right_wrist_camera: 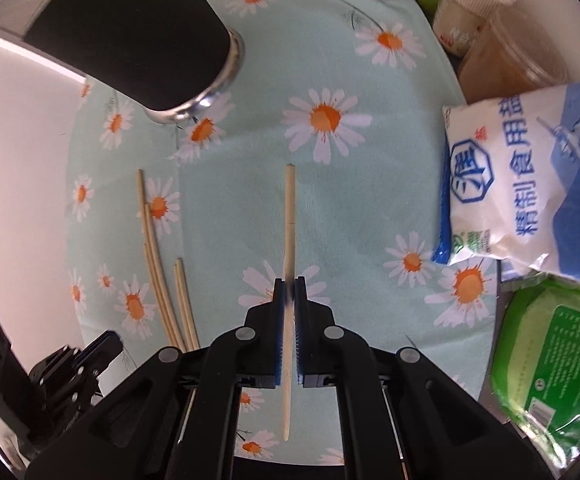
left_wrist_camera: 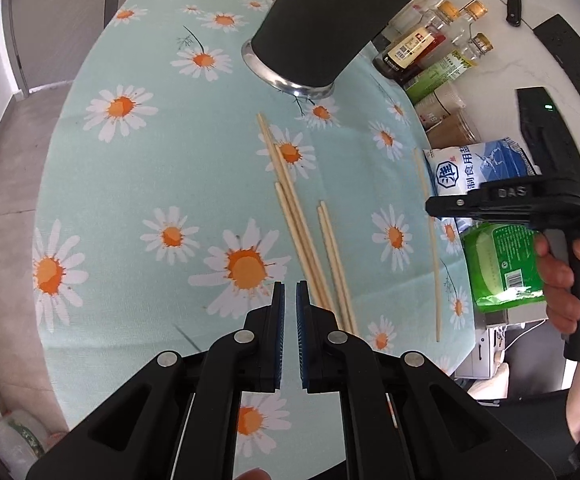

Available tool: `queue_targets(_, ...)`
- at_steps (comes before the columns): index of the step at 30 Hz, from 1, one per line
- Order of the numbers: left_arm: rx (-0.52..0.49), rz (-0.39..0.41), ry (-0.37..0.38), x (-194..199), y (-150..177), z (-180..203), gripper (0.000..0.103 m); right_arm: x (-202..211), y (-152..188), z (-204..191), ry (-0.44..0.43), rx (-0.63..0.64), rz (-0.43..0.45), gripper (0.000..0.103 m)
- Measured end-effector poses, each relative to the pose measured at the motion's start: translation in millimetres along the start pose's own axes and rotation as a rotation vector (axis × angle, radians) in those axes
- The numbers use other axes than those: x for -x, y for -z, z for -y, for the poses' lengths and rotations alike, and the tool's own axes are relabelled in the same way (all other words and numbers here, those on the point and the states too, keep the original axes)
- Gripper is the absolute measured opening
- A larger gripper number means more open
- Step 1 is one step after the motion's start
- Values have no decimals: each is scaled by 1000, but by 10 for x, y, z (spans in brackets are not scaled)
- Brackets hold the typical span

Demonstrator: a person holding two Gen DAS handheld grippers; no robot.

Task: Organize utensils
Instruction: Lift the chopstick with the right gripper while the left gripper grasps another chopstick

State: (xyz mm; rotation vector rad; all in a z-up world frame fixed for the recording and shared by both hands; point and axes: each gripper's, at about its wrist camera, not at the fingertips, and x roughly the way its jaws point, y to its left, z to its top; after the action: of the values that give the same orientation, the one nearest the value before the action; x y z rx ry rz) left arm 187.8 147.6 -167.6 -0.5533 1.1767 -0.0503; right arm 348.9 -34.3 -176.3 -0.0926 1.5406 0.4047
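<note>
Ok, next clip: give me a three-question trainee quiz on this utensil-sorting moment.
1. True or false: the right gripper is closed on a single chopstick.
2. Multiple choice: where does the black holder stand relative to the loose chopsticks on the daisy tablecloth?
A. beyond their far tips
B. on top of them
C. between the two grippers
3. Fill in: the left gripper holds ____.

Key:
1. True; its pads sit tight against the stick.
2. A.
3. Nothing; its jaws stand nearly together with only cloth visible in the gap.
</note>
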Motion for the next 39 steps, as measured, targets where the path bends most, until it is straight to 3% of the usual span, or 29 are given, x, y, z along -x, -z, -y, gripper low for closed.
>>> queue_targets(6, 73, -60, -36, -164, -63, 116, 6, 244, 53, 187, -77, 76, 45, 5)
queue_targets(18, 180, -162, -119, -433, -152, 195, 6, 340, 183, 402, -227, 135, 35, 6)
queue_targets(39, 106, -230, -298, -717, -306, 477, 8, 450, 320, 523, -287, 171, 33, 6)
